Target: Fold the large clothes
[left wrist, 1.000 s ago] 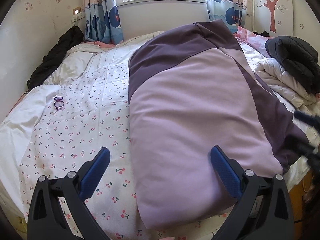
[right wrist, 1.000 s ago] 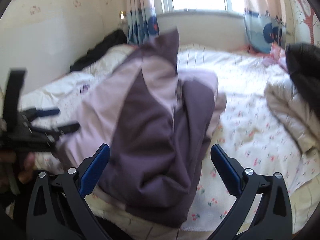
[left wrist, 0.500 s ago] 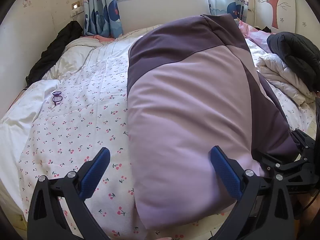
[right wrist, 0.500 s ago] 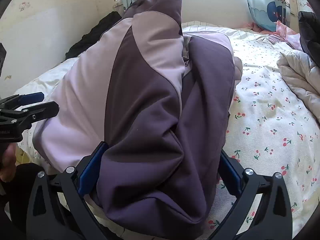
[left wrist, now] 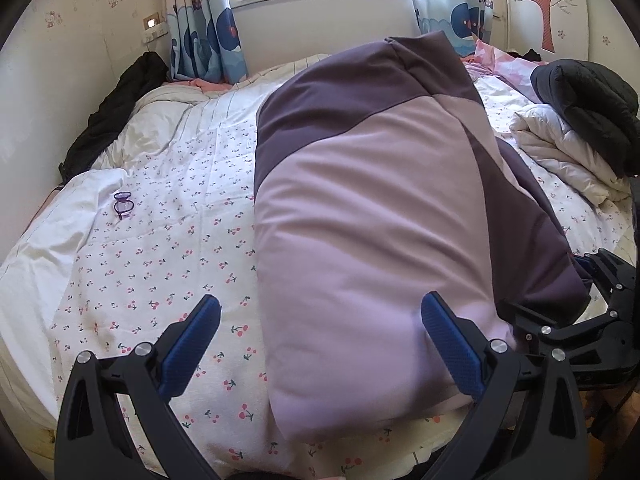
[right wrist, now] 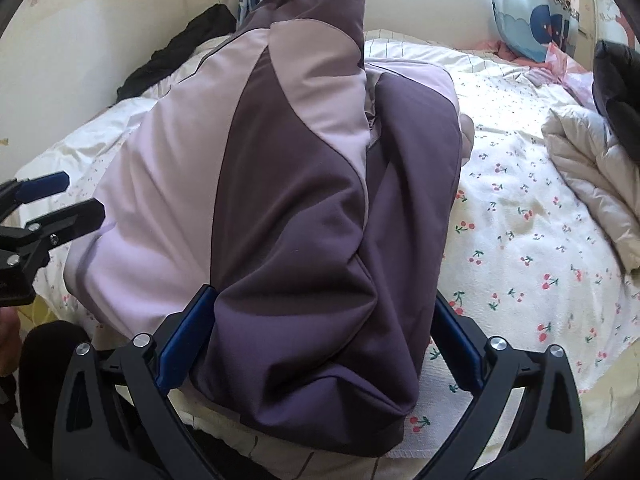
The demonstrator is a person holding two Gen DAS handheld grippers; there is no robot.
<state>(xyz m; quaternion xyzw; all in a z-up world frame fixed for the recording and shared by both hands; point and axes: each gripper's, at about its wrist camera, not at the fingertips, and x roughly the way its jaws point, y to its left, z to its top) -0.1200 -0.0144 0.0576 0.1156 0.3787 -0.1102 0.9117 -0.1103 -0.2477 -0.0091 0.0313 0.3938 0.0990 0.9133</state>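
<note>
A padded jacket (left wrist: 368, 200) in pale lilac and dark purple lies lengthwise on the bed, its near end bulging over the bed's front edge. My left gripper (left wrist: 320, 308) is open, straddling the jacket's left lilac edge: the right finger rests on the fabric, the left finger over the cherry-print sheet (left wrist: 168, 248). My right gripper (right wrist: 320, 300) is open wide, with the jacket's (right wrist: 304, 208) dark purple near end lying between its fingers, unclamped. Each view shows the other gripper: the right gripper (left wrist: 600, 300) at the jacket's right edge, the left gripper (right wrist: 52, 204) at its left.
A small purple item (left wrist: 122, 204) lies on the sheet at the left. White bedding (left wrist: 560, 152) with a black coat (left wrist: 592, 100) on it fills the right side. Another dark garment (left wrist: 116, 116) sits along the left wall. Curtains and a window are behind.
Both grippers have moved closer to the jacket's near end. The right gripper's fingers now flank the dark purple end. Both stayed open, and the jacket has not shifted.
</note>
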